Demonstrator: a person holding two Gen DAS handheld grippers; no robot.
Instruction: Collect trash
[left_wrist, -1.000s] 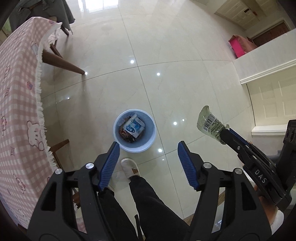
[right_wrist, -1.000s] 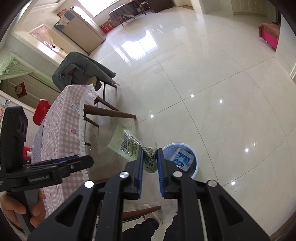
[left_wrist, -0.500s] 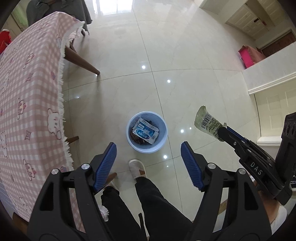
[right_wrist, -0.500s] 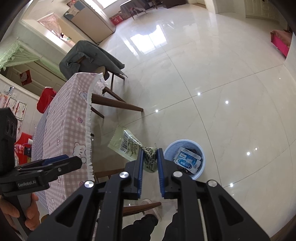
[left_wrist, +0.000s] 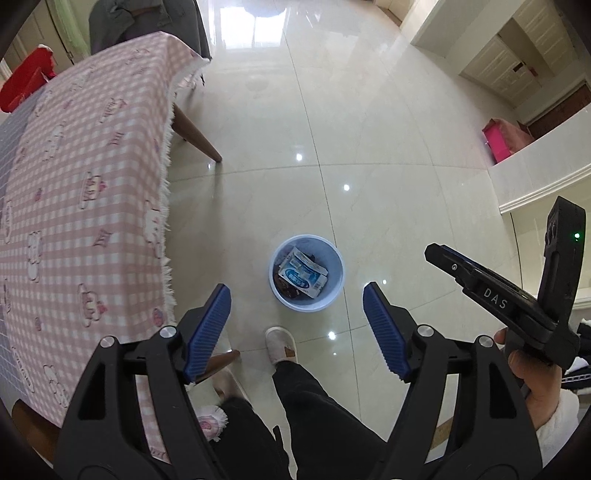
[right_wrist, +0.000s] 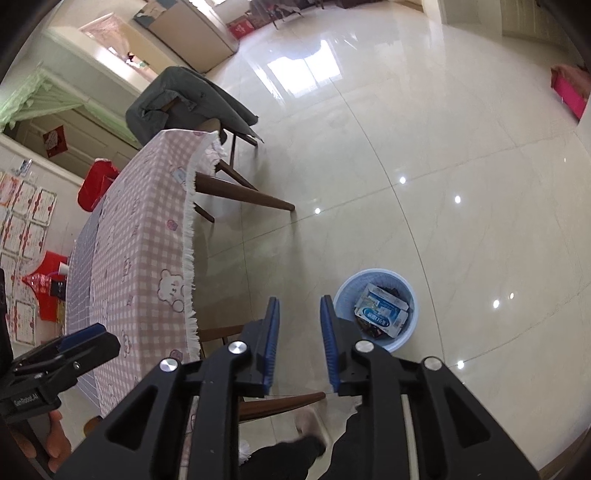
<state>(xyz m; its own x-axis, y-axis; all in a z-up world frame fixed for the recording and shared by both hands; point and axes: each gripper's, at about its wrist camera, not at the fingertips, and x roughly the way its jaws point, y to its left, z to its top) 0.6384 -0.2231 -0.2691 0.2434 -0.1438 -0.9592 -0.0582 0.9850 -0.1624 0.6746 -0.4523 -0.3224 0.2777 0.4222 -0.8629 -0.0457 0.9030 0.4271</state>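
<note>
A pale blue trash bin (left_wrist: 314, 304) stands on the tiled floor with a white-and-blue packet (left_wrist: 301, 277) on top of darker wrappers. My left gripper (left_wrist: 295, 288) hangs high above the bin, jaws wide and still opening, with nothing between them. In the right wrist view the same bin (right_wrist: 400, 343) and packet (right_wrist: 380, 314) lie below and right of my right gripper (right_wrist: 299, 299). Its jaws are opening, a narrow gap between the blue pads, nothing in it. The right gripper (left_wrist: 432, 253) shows bare tips in the left wrist view. No green wrapper is in view.
A table with a pink checked cloth (left_wrist: 92, 192) fills the left side, its wooden legs (left_wrist: 195, 136) slanting to the floor. A chair draped with a grey jacket (right_wrist: 184, 99) stands at its far end. The person's slippered foot (left_wrist: 280, 343) is just in front of the bin.
The green barcoded wrapper that the right gripper held is gone from its jaws, which have parted. The left gripper has risen and shifted, bringing more of the table into view.
</note>
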